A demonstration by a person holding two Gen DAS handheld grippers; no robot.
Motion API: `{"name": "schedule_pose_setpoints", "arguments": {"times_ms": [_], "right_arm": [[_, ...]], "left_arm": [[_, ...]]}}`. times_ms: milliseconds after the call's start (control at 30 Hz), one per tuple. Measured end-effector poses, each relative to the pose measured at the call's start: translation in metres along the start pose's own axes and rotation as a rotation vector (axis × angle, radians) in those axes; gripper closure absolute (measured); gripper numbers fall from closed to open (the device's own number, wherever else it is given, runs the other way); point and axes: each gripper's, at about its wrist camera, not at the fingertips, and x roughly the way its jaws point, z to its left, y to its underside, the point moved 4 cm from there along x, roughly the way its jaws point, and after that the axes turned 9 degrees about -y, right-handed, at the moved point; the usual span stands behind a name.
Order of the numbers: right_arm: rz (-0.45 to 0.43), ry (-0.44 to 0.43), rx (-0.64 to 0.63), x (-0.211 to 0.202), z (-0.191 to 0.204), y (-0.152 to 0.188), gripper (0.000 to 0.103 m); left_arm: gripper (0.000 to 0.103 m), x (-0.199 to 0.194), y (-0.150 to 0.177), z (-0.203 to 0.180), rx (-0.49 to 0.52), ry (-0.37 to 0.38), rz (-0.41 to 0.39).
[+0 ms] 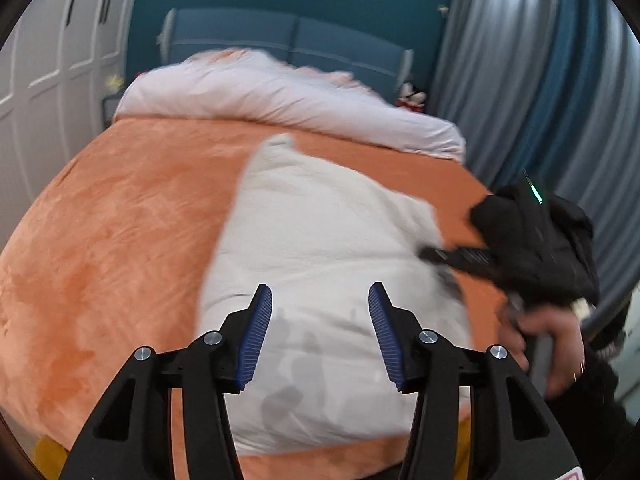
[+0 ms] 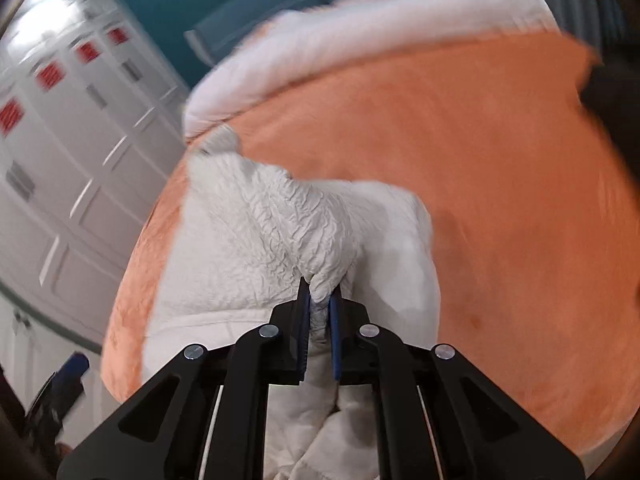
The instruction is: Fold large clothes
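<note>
A large white crinkled garment [image 1: 320, 240] lies on an orange bed cover [image 1: 120, 240]. My left gripper [image 1: 320, 320] is open and empty, held above the garment's near part. My right gripper [image 2: 320, 300] is shut on a bunched fold of the white garment [image 2: 280, 220] and lifts it off the orange bed cover [image 2: 500, 180]. In the left wrist view the right gripper [image 1: 436, 256] shows at the garment's right edge, with the person's hand [image 1: 552, 340] behind it.
A rolled white and pink duvet [image 1: 280, 96] lies across the head of the bed, before a blue headboard [image 1: 288, 40]. White wardrobes [image 1: 48, 80] stand left, grey-blue curtains [image 1: 540, 80] right. The left gripper shows dimly at the lower left of the right wrist view [image 2: 64, 380].
</note>
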Motion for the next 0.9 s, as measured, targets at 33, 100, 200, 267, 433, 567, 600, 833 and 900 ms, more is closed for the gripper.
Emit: {"name": "schedule_pose_setpoints", "arguments": {"times_ms": [33, 100, 200, 267, 433, 567, 600, 833, 900], "right_arm": [[0.006, 0.009, 0.021, 0.004, -0.01, 0.004, 0.095], [0.027, 0.052, 0.051, 0.018, -0.031, 0.013, 0.095], [0.042, 0.057, 0.088, 0.036, -0.051, 0.022, 0.094], [0.052, 0.031, 0.127, 0.041, -0.057, 0.022, 0.094], [0.063, 0.074, 0.112, 0.03, -0.04, 0.01, 0.086], [-0.046, 0.082, 0.051, -0.01, -0.004, -0.009, 0.085], [-0.068, 0.071, 0.033, -0.017, 0.005, -0.014, 0.085], [-0.123, 0.119, -0.065, -0.014, 0.052, -0.039, 0.085], [-0.13, 0.132, -0.057, -0.009, 0.055, -0.043, 0.085]], "left_arm": [[0.055, 0.013, 0.001, 0.003, -0.006, -0.014, 0.035], [0.055, 0.032, 0.004, 0.005, -0.003, -0.036, 0.08], [0.054, 0.048, 0.012, 0.002, 0.004, -0.062, 0.125], [0.052, 0.049, 0.021, 0.006, 0.011, -0.097, 0.126], [0.053, 0.057, 0.026, 0.008, 0.025, -0.155, 0.143], [0.053, 0.06, 0.028, 0.015, 0.003, -0.178, 0.162], [0.053, 0.061, 0.027, 0.017, -0.002, -0.179, 0.164], [0.054, 0.048, 0.013, 0.024, -0.039, -0.156, 0.139], [0.054, 0.039, -0.006, 0.027, -0.047, -0.15, 0.093]]}}
